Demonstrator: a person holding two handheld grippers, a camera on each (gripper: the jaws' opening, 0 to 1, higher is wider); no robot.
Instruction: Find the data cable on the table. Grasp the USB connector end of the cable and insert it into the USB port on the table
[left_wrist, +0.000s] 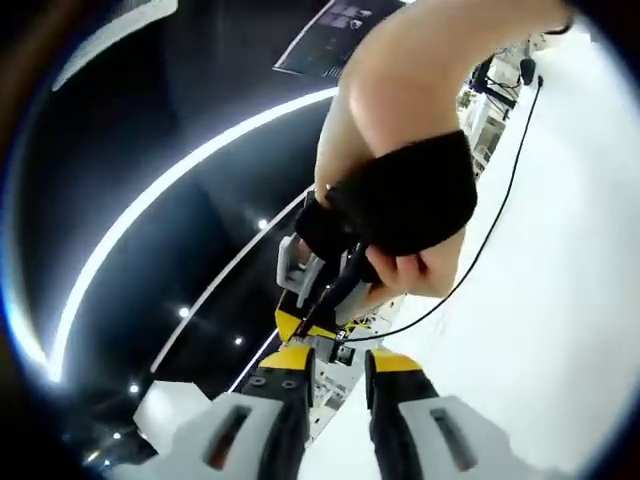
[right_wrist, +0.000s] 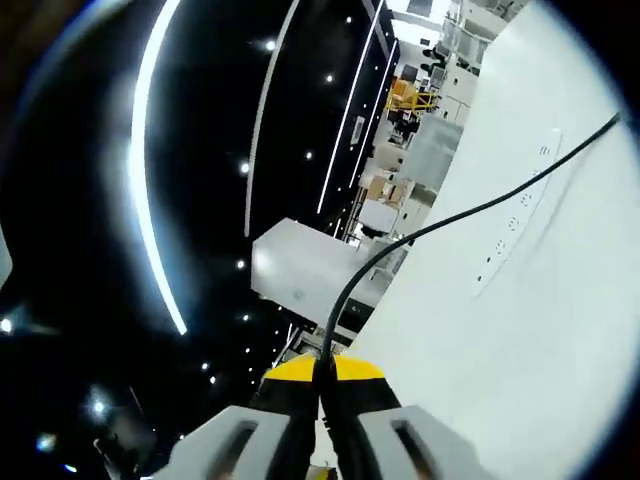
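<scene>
While the right claw (right_wrist: 322, 388) clamps the data cable (right_wrist: 450, 222), the left claw (left_wrist: 338, 385) stands open. The cable trails over the bench (right_wrist: 540, 340).

Cable (right_wrist: 480, 210) lies between the right gripper's (right_wrist: 325, 385) jaws and runs ahead over the table (right_wrist: 520, 350). Box (right_wrist: 300, 265) stands left of the cable, beyond the table edge. Hand (left_wrist: 410, 210) sits ahead of the left gripper (left_wrist: 335, 385).

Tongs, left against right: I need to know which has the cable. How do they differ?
The left tongs stand open and empty; the right tongs are shut on the black cable. The left tongs face a hand; the right tongs face along the white table. Both have yellow tips.
</scene>
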